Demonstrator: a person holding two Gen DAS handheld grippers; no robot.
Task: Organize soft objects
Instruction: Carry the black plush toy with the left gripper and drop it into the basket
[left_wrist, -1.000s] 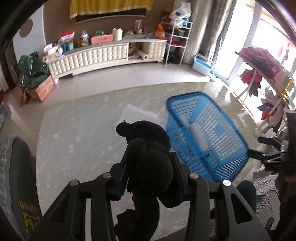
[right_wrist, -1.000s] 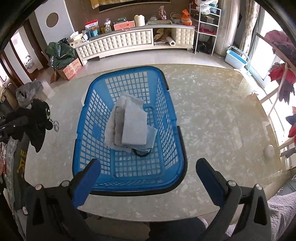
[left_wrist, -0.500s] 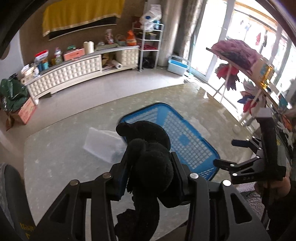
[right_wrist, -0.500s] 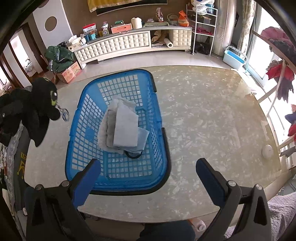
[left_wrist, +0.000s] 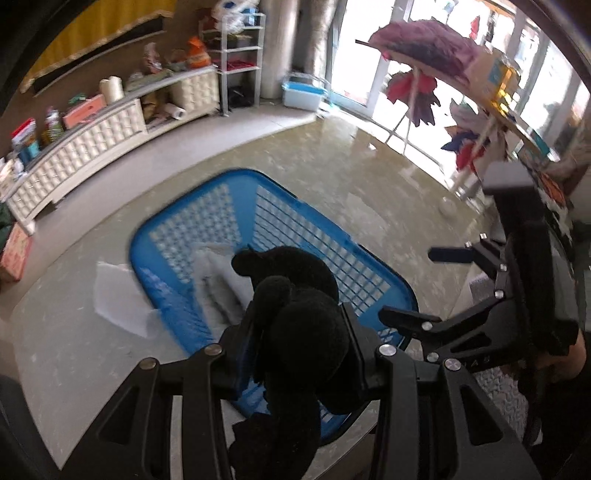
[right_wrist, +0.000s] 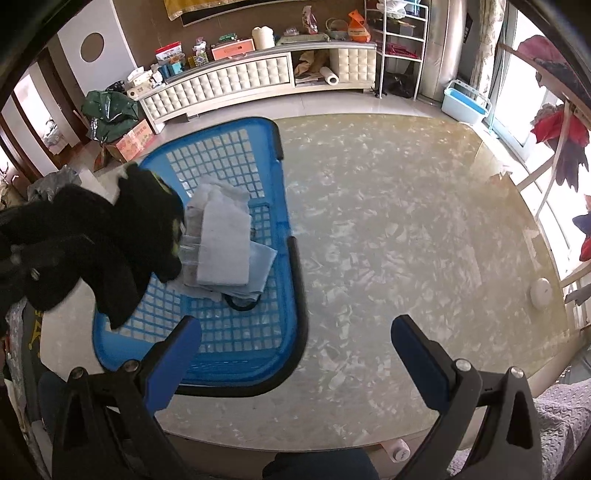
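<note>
In your left wrist view, you are pinching the black plush toy (left_wrist: 295, 317) between the left gripper (left_wrist: 295, 354) fingers, squeezed around its middle so that its limbs are dangling below the jaws and nothing is slipping. You are holding it over the near end of the blue basket (left_wrist: 177, 236), which looks like the right spot for a drop beside the folded grey cloths (left_wrist: 218, 284) lying inside. In your right wrist view, the right gripper (right_wrist: 295, 354) is hanging with its fingers spread wide and nothing between them, off to the basket's (right_wrist: 236, 347) near right corner above the table (right_wrist: 406, 221), probably to keep clear of the plush toy (right_wrist: 110, 236) over the basket's left side.
</note>
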